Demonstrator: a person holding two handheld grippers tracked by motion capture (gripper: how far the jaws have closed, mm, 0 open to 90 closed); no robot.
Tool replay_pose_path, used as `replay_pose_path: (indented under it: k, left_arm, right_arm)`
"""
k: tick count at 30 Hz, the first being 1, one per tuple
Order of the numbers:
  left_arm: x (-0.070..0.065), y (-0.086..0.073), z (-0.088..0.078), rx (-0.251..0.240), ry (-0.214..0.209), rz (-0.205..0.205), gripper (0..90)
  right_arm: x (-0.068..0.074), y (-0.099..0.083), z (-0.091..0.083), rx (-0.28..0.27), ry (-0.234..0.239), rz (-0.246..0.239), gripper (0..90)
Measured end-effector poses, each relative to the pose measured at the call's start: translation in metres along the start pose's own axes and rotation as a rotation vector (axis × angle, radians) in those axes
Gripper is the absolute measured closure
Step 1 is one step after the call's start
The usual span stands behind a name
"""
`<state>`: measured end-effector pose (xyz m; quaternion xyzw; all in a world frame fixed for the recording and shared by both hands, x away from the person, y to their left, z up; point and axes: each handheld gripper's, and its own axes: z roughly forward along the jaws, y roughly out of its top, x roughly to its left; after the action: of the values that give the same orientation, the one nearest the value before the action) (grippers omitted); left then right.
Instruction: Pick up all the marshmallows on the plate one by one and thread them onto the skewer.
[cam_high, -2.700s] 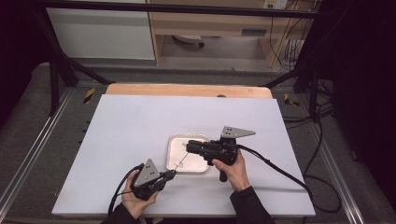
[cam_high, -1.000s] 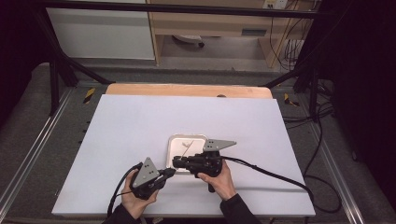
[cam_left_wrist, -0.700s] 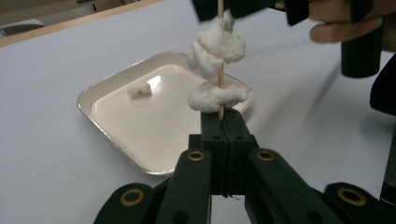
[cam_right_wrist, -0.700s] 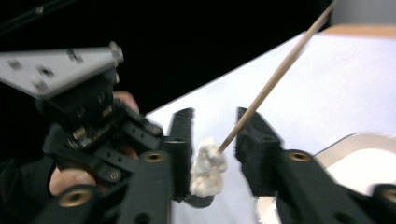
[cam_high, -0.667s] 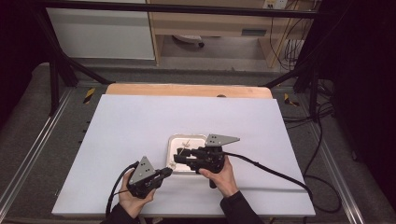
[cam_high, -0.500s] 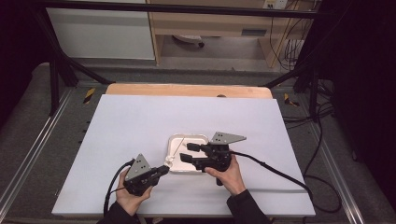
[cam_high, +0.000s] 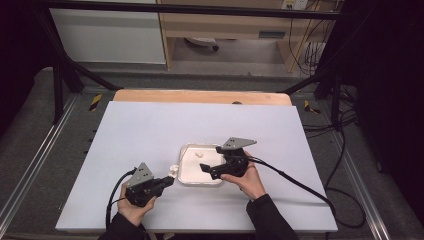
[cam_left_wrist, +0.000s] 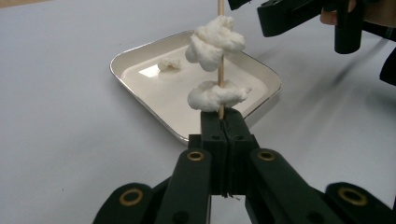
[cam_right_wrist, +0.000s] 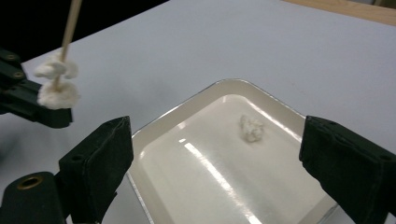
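My left gripper (cam_left_wrist: 221, 122) is shut on the lower end of a thin wooden skewer (cam_left_wrist: 221, 65) that stands upright. Two white doughy lumps are threaded on it, an upper one (cam_left_wrist: 215, 42) and a lower one (cam_left_wrist: 217, 95). In the high view the left gripper (cam_high: 169, 181) sits just left of a shallow white tray (cam_high: 186, 150). My right gripper (cam_right_wrist: 224, 172) is open wide over the tray (cam_right_wrist: 219, 84), in which one loose white lump (cam_right_wrist: 252, 128) lies. The high view puts the right gripper (cam_high: 210, 158) over the tray's right half.
The tray rests near the front middle of a white table top (cam_high: 150, 130) with a wooden strip (cam_high: 200, 96) along its far edge. Black cables (cam_high: 295, 180) trail from both grippers toward the front. Dark frame rails (cam_high: 55, 75) flank the table.
The right gripper, which was up against the skewer a second ago, has drawn back to the right over the tray. The left gripper with the skewer has shifted slightly left.
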<state>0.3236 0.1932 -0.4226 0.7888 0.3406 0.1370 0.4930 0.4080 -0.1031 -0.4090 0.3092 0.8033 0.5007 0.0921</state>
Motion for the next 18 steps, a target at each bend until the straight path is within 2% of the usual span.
replay_pose_path:
  k: [2, 8, 11, 18]
  left_arm:
    - [0.002, 0.0, 0.0, 0.004, -0.001, -0.005, 88.7]
    - [0.004, -0.001, -0.001, 0.006, -0.002, -0.011, 88.7]
    - [0.005, -0.001, -0.001, 0.004, -0.001, -0.02, 88.7]
    - [0.006, -0.001, -0.001, 0.007, -0.007, -0.024, 88.6]
  right_arm:
    - [-0.004, 0.003, 0.004, 0.018, -0.026, -0.014, 10.4]
    - [-0.012, 0.015, 0.02, 0.076, -0.051, -0.031, 9.9]
    - [-0.015, 0.019, 0.031, 0.104, -0.055, -0.018, 10.8]
    - [-0.021, 0.018, 0.058, 0.169, -0.054, -0.003, 20.4]
